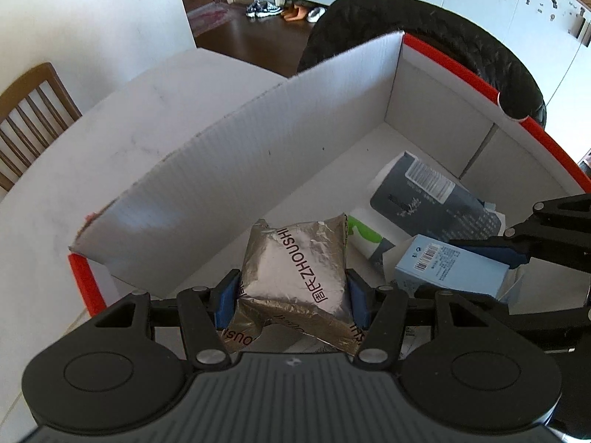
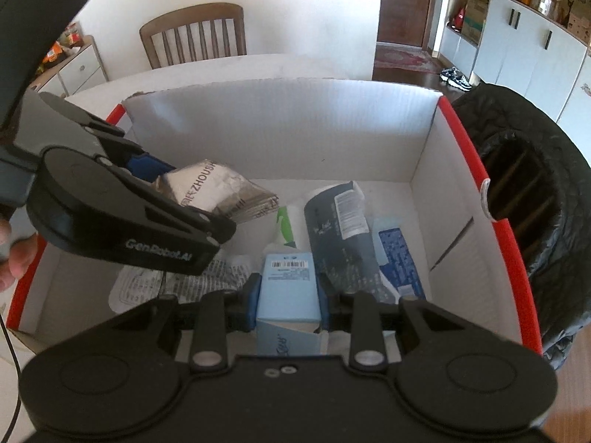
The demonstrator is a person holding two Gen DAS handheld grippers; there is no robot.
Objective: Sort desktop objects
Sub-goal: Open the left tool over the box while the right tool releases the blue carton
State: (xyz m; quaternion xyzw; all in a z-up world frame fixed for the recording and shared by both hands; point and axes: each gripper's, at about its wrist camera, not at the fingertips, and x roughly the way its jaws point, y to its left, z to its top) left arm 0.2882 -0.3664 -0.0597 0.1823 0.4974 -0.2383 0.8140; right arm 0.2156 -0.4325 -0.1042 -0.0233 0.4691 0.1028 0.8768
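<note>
My left gripper (image 1: pixel 291 301) is shut on a silver foil packet (image 1: pixel 295 269) printed ZHOUSHI and holds it inside the white cardboard box with red edges (image 1: pixel 295 129). The packet also shows in the right wrist view (image 2: pixel 214 193), above the box floor. My right gripper (image 2: pixel 288 297) is shut on a light blue carton (image 2: pixel 290 288) with a barcode, low inside the same box; the carton shows in the left wrist view (image 1: pixel 450 267) too. A dark blue-grey pouch (image 2: pixel 340 229), a green-and-white tube (image 2: pixel 286 223) and a blue packet (image 2: pixel 397 258) lie on the box floor.
The box stands on a white table (image 1: pixel 110 140). A chair draped with a black jacket (image 2: pixel 535 199) is just beyond the box's right wall. A wooden chair (image 2: pixel 194 33) stands at the table's far side. White leaflets (image 2: pixel 184 280) lie on the box floor at left.
</note>
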